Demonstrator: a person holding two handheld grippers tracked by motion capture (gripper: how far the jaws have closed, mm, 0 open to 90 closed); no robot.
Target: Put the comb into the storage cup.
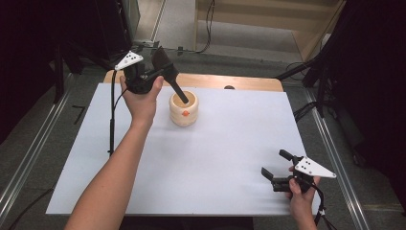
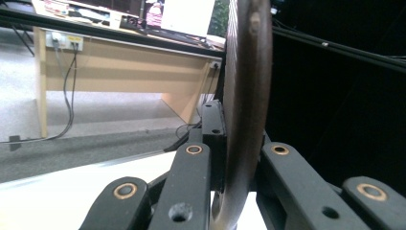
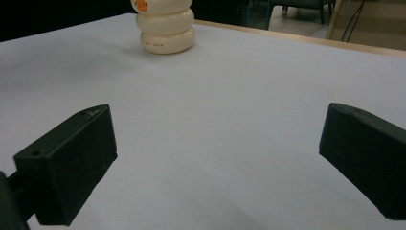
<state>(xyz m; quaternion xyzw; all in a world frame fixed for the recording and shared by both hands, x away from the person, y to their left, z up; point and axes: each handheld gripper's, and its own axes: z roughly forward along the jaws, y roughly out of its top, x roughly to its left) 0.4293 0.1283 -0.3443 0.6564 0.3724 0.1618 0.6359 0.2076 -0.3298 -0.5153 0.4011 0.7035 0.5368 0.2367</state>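
I see the left gripper (image 1: 160, 72) raised over the table's far edge, jaws clamped on a dark brush (image 1: 168, 72) whose handle end dips into the cream ribbed holder (image 1: 183, 109). The holder stands upright on the white tabletop (image 1: 201, 158), orange mark facing me. Right gripper (image 1: 273, 167) sits near the front right corner, jaws wide apart, holding nothing. Open tabletop lies between it and the holder.

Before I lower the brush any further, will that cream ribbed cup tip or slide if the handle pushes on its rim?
The cup looks squat with a broad flat base, so it probably resists tipping. It stands free on smooth white sheet, so a sideways push from the brush in the left gripper could slide it. It looks rigid, probably not heavy; the right gripper is free to steady it.
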